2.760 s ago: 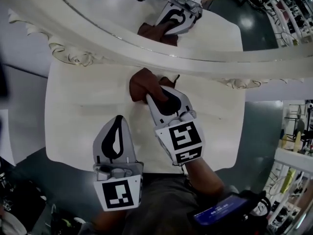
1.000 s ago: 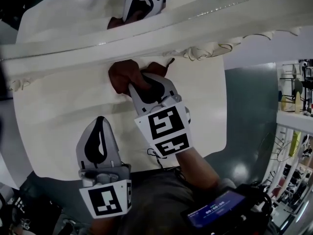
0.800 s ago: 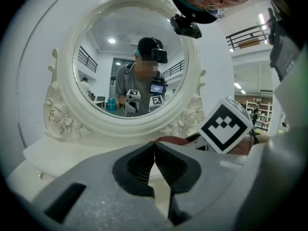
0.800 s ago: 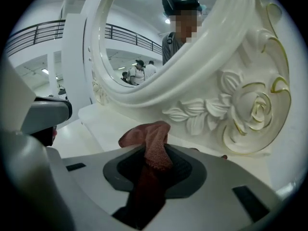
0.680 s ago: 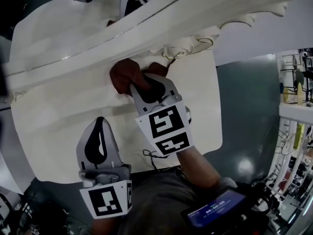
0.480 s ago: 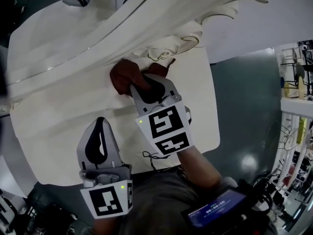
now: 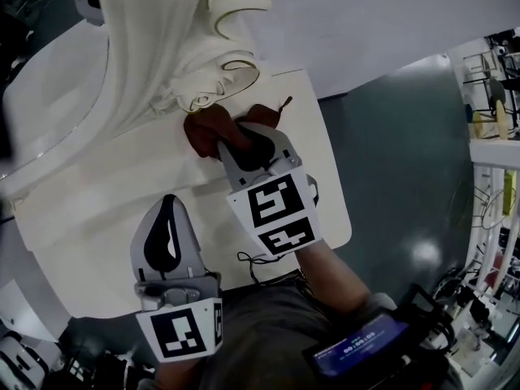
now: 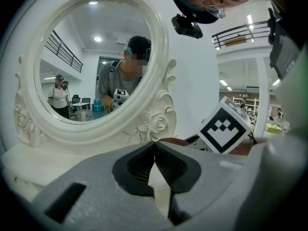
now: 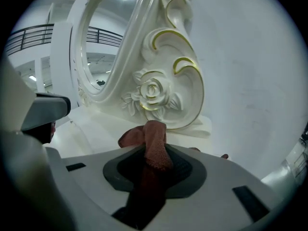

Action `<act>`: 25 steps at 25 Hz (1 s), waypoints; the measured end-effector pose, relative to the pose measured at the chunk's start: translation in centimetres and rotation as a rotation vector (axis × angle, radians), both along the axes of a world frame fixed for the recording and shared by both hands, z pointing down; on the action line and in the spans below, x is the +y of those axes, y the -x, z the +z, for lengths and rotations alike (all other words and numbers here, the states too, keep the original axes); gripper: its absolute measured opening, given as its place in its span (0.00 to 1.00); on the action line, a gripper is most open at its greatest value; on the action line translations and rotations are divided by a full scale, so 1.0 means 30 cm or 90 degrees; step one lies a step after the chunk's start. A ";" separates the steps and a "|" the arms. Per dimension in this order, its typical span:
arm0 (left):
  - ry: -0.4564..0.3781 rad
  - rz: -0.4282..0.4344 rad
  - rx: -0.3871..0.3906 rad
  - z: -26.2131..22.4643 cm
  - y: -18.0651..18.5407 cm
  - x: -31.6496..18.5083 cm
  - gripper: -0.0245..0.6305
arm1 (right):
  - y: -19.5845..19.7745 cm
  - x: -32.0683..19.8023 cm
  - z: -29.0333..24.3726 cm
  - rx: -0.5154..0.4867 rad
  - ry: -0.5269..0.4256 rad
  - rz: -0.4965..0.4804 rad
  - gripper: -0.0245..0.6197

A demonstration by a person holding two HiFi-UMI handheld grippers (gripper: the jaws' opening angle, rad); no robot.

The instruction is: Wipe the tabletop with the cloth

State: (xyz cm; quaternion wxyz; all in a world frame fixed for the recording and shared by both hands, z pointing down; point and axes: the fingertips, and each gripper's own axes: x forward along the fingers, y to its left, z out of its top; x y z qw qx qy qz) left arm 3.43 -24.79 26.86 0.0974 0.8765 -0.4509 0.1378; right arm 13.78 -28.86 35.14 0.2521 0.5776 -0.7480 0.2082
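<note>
A reddish-brown cloth [image 7: 213, 128] lies bunched on the white tabletop [image 7: 122, 218], close against the carved foot of the mirror. My right gripper [image 7: 236, 146] is shut on the cloth; a fold of the cloth [image 9: 153, 150] stands pinched between its jaws in the right gripper view. My left gripper [image 7: 169, 218] hovers over the near part of the table, to the left of the right one. Its jaws meet at the tips with nothing in them [image 8: 154, 146].
An ornate white mirror [image 7: 154, 47] with rose carving [image 9: 151, 93] stands on the table right behind the cloth. The table's right edge [image 7: 329, 165] is near the right gripper, with dark floor beyond. A person's forearm [image 7: 333, 270] holds the right gripper.
The head view has swung, so the mirror frame now slants steeply at upper left. Both grippers and the cloth keep nearly the same place, the cloth still against the mirror's foot.
</note>
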 end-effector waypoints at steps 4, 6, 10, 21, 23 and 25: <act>-0.005 0.023 -0.005 -0.004 -0.129 0.020 0.06 | -0.142 0.032 0.004 -0.002 -0.003 0.025 0.21; -0.008 0.034 -0.007 -0.006 -0.194 0.051 0.06 | -0.215 0.068 0.006 -0.003 -0.005 0.039 0.21; -0.014 0.054 -0.016 -0.018 -0.294 0.092 0.06 | -0.332 0.120 0.002 -0.004 -0.009 0.067 0.21; -0.062 0.156 -0.006 -0.127 -0.622 0.230 0.06 | -0.792 0.356 -0.114 0.033 -0.031 0.220 0.21; -0.085 0.171 0.000 -0.178 -0.672 0.255 0.06 | -0.848 0.387 -0.180 0.039 -0.054 0.237 0.21; -0.103 0.180 0.002 -0.220 -0.703 0.278 0.06 | -0.881 0.408 -0.244 0.043 -0.076 0.243 0.21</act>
